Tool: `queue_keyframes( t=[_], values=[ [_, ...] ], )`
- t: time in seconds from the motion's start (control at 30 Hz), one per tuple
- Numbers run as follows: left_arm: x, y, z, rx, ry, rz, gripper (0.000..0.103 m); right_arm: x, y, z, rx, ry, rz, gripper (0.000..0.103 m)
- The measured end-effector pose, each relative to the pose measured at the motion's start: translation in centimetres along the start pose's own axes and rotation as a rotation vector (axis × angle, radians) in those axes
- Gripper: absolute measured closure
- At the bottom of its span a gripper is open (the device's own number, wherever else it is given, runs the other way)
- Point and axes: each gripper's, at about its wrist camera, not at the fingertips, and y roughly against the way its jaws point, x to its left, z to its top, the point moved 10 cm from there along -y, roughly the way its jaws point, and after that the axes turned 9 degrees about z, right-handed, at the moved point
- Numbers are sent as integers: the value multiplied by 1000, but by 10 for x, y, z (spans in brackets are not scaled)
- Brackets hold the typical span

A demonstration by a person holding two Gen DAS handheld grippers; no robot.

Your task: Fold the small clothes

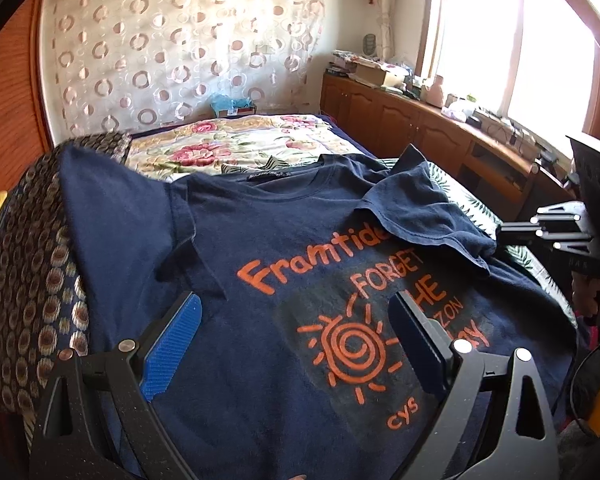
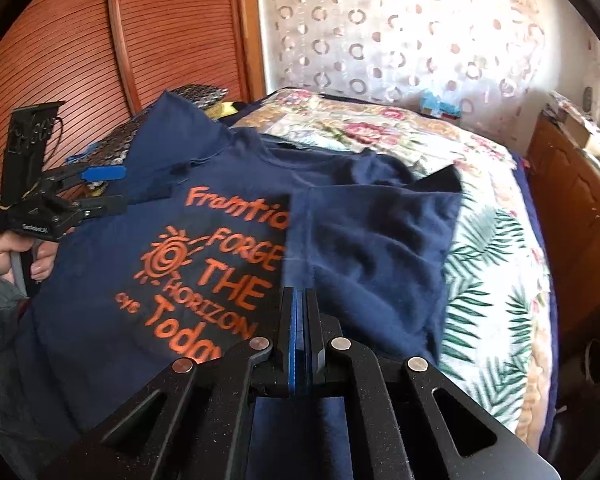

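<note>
One bed with a floral and palm-leaf printed quilt (image 2: 496,280) serves as the folding surface, broad and soft enough to take a garment spread flat. One navy cotton T-shirt with orange printed lettering and a sun motif (image 1: 284,240) lies on it face up, collar toward the far end; its left sleeve (image 1: 112,204) drapes over a brown circle-patterned cushion (image 1: 24,264) at the bed's edge, apparently unfolded as yet. One right sleeve (image 1: 428,208), with that side of the shirt, lies turned inward over the print, a probable first fold. One left gripper (image 1: 296,344), black-framed with blue ribbed pads, hovers over the chest print with jaws wide apart and nothing between them, likely placed to steady or take the opposite side. One right gripper (image 2: 300,336) has its jaws pressed together; navy cloth runs beneath it, but whether any is pinched cannot be told.
</note>
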Motion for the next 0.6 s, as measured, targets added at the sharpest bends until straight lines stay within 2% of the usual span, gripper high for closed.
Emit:
queue_keyframes(
  t=[0.07,0.13,0.27,0.4,0.47,0.6],
  values=[
    [-6,-4,6,-5,-35,10,8,-11,2,-3,-2,-1,-50,98],
    [-13,-10,14,-9,-67,7,8,-25,2,-8,1,-6,-108,92],
    [-30,-19,29,-9,-96,-34,9,-49,0,-27,30,-47,-172,83],
    [-49,-39,42,18,-109,-91,23,-61,0,-43,44,-80,-190,81],
    [-61,-53,46,44,-119,-108,31,-67,1,-50,51,-92,-204,70],
    [-77,-78,51,80,-137,-110,41,-75,1,-61,57,-131,-196,69]
  ],
)
